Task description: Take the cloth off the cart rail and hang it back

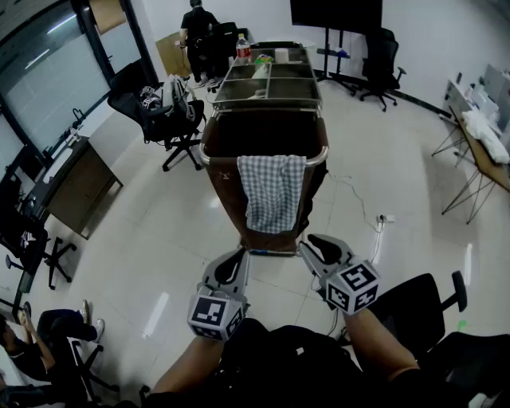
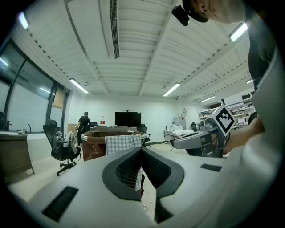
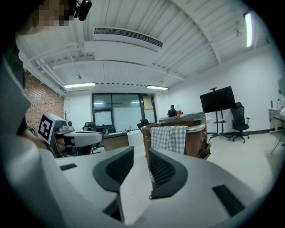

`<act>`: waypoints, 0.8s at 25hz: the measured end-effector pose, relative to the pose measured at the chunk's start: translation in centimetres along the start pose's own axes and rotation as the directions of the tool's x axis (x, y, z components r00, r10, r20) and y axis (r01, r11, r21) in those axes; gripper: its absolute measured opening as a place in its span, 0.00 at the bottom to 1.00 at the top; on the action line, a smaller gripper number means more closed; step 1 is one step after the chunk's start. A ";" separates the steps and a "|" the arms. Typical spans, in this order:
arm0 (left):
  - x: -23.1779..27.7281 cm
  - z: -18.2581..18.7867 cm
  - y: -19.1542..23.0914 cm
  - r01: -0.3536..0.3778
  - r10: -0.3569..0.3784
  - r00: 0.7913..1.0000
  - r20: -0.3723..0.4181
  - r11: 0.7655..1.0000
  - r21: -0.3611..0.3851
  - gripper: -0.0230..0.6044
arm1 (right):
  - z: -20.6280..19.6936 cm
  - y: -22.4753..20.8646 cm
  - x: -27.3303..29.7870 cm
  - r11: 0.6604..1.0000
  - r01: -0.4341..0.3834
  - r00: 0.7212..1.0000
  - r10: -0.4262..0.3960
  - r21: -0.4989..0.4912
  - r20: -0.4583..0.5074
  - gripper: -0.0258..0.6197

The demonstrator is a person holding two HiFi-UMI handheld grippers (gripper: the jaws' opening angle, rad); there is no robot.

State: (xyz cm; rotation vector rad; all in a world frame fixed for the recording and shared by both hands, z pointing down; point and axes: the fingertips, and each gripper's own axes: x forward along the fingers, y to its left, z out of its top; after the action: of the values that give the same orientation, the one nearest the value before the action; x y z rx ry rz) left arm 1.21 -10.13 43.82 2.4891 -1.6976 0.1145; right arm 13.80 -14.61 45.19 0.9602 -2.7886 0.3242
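A pale, glossy floor [image 1: 151,239] is being looked down on from the head view, spreading out ahead of both grippers. A brown cart [image 1: 263,147] is being shown straight ahead of the two grippers, well apart from their tips. Metal trays [image 1: 271,80] are being carried on its far part. A silver rail [image 1: 213,163] is being seen running round the cart's near end, the end facing the grippers. A checked cloth [image 1: 272,191] is being hung over the middle of that rail and is draping down the cart's near face. It is being touched by neither gripper. A black office chair [image 1: 163,111] is being shown ahead and to the left of the left gripper, beside the cart. A person in dark clothes [image 1: 195,24] is being shown standing beyond the cart's far end.

The left gripper [image 1: 236,256] is being held low and pointed at the cart. In the left gripper view its jaws are being held together, tips meeting, with nothing caught between them. The cloth is being seen far beyond those tips. The right gripper [image 1: 312,245] is being held just beside it, on its right. Its jaws are being held slightly apart, leaving a narrow gap with nothing inside. In the right gripper view the cloth is being seen ahead and a little right of its tips.
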 end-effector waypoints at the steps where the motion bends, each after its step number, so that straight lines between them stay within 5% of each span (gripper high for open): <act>1: 0.4 0.2 0.8 -0.005 0.005 1.000 0.002 1.000 0.008 0.04 | 0.2 -0.4 1.0 1.000 0.010 1.000 -0.010 0.001 0.003 0.29; 3: 1.1 0.4 2.4 -0.014 0.014 1.000 0.002 1.000 0.014 0.04 | 0.6 -1.3 2.9 0.999 0.038 0.999 -0.038 0.000 0.005 0.53; 5: 1.9 0.5 4.1 -0.021 0.021 1.000 -0.004 1.000 0.006 0.04 | 1.0 -2.3 4.9 0.997 0.075 0.997 -0.075 -0.008 0.005 0.64; 20: 8.7 0.7 15.8 0.040 -0.040 0.999 -0.022 0.999 -0.007 0.04 | -0.5 -12.4 17.1 0.935 0.350 0.934 -0.344 0.056 -0.102 0.78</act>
State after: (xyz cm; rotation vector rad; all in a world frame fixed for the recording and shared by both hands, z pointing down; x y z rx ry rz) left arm -10.32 -23.91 45.23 2.5062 -1.6364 0.1319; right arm 8.26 -33.97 51.51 1.3909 -2.4765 0.4065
